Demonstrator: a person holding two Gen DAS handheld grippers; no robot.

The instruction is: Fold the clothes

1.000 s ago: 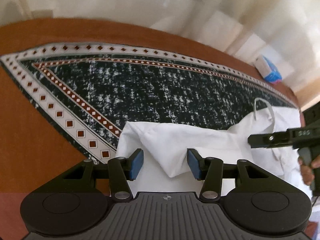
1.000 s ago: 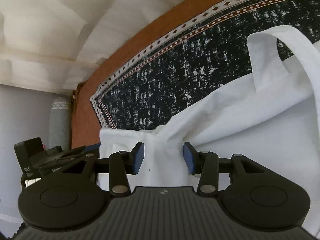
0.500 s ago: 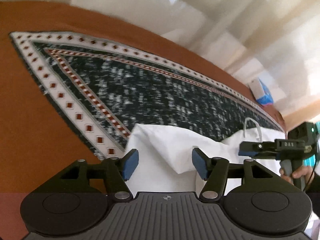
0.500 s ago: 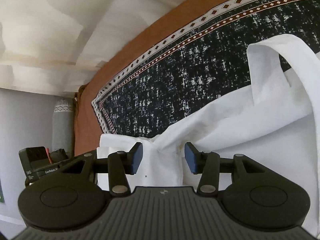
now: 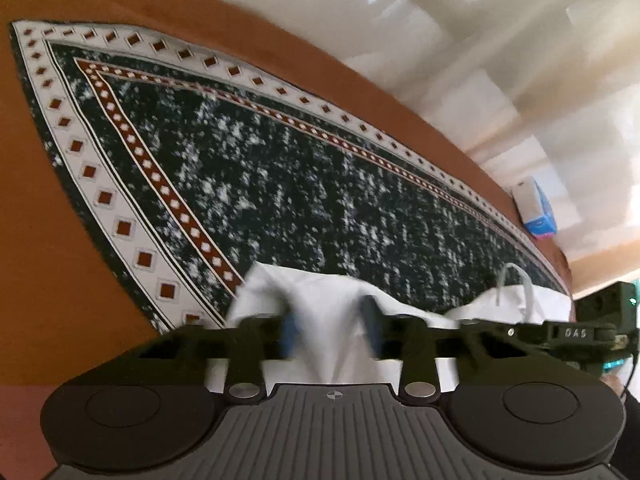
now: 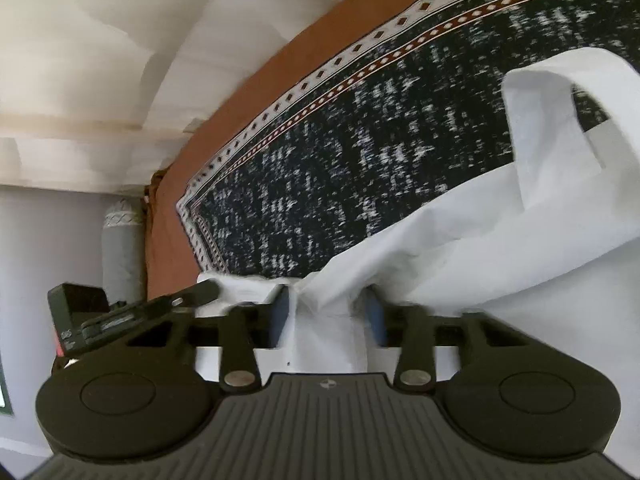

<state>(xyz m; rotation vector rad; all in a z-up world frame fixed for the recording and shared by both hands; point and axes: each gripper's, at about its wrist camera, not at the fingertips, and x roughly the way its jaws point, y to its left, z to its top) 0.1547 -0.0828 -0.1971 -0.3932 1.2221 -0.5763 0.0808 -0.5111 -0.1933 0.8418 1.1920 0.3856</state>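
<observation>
A white garment (image 5: 332,300) lies crumpled at the near edge of a dark speckled mat (image 5: 280,184). My left gripper (image 5: 330,332) is over its left end. The jaws are closing, and the blue pads touch a raised fold that fills the gap. In the right wrist view the same white garment (image 6: 500,260) spreads to the right, with a looped band (image 6: 540,128) standing up. My right gripper (image 6: 326,320) is closing too, its pads against a bunched ridge of cloth. Each view also shows the other tool's black body (image 5: 576,334) (image 6: 132,316).
The mat has a white border with red diamonds and lies on a brown table (image 5: 48,240). A blue and white box (image 5: 536,212) stands at the table's far right end. A grey padded cylinder (image 6: 122,248) stands beyond the table's left end. Pale curtains hang behind.
Both pairs of jaws have narrowed from wide apart onto the cloth folds between them. The left gripper has rolled and dropped slightly toward the garment. The right gripper has stayed in place.
</observation>
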